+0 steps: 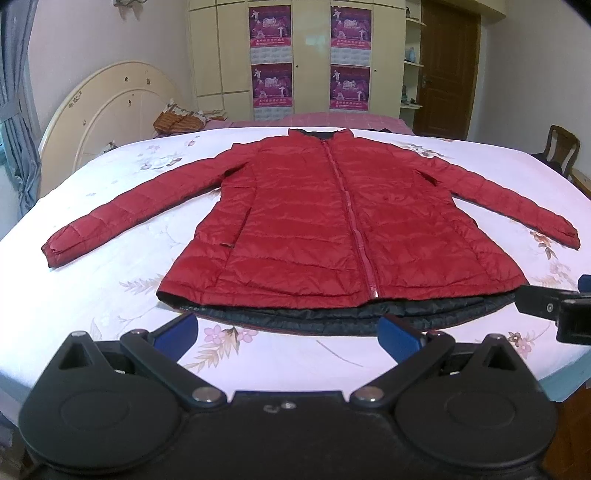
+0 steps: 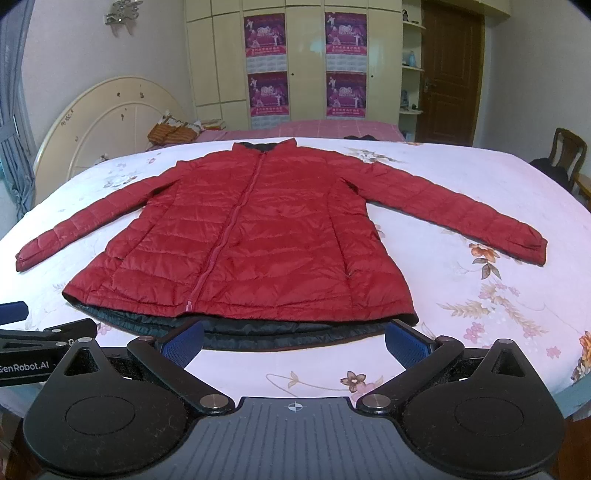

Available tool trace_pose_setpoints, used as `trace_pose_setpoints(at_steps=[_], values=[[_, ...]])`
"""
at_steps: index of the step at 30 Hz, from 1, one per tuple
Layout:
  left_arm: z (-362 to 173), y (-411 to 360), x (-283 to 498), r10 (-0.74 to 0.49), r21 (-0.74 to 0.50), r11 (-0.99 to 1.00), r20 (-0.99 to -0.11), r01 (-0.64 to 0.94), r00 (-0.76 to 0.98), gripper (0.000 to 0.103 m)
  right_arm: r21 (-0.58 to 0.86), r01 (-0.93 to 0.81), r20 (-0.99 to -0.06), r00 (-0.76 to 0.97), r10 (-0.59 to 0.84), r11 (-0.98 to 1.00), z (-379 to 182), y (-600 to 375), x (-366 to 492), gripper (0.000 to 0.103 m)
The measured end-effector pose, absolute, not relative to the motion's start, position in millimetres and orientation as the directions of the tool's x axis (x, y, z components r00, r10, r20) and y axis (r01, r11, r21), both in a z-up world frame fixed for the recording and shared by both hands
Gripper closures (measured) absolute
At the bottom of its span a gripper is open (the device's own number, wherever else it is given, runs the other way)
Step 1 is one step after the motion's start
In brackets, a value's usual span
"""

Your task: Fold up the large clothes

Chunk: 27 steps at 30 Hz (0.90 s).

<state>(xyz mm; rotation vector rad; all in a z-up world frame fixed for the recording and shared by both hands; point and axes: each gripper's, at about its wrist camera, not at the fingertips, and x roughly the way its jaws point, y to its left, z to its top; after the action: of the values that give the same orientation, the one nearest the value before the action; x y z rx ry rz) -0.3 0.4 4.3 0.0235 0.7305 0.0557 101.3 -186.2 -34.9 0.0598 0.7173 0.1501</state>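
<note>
Hovering at the near edge of the bed, the left gripper [image 1: 288, 332] has its blue-padded fingers spread wide, nothing between them. Right gripper [image 2: 293, 341] alongside, equally wide, also empty; its body shows at the right edge of the left view. White lettering "GenRobot.AI" reads on the left gripper's side in the right view.

Just ahead: red puffer jacket [image 1: 325, 221] lying flat, front up, zipped, collar away from the grippers, both sleeves angled outward. Dark lining [image 1: 332, 315] protrudes below the hem, nearest the fingertips.

Surface: bed [image 1: 110, 280] under a pale sheet printed with flowers. Cream rounded headboard [image 1: 107, 107] at far left; a pink spread [image 1: 332, 120] beyond the sheet, a brown patterned bundle [image 1: 177, 120] on it.

Room: cream wardrobe [image 1: 218, 48] bearing four purple posters [image 1: 271, 27], print too small to read. Brown door [image 1: 448, 70] right, wooden chair [image 1: 561, 147] far right, blue curtain [image 1: 14, 122] left.
</note>
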Motion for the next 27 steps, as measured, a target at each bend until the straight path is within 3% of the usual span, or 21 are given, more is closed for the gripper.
trace_pose_setpoints(at_steps=[27], values=[[6.5, -1.1, -1.8, 0.058, 0.036, 0.998, -0.661, -0.045, 0.748, 0.0, 0.103, -0.125, -0.646, 0.746, 0.162, 0.987, -34.0, -184.0, 103.4, 0.0]])
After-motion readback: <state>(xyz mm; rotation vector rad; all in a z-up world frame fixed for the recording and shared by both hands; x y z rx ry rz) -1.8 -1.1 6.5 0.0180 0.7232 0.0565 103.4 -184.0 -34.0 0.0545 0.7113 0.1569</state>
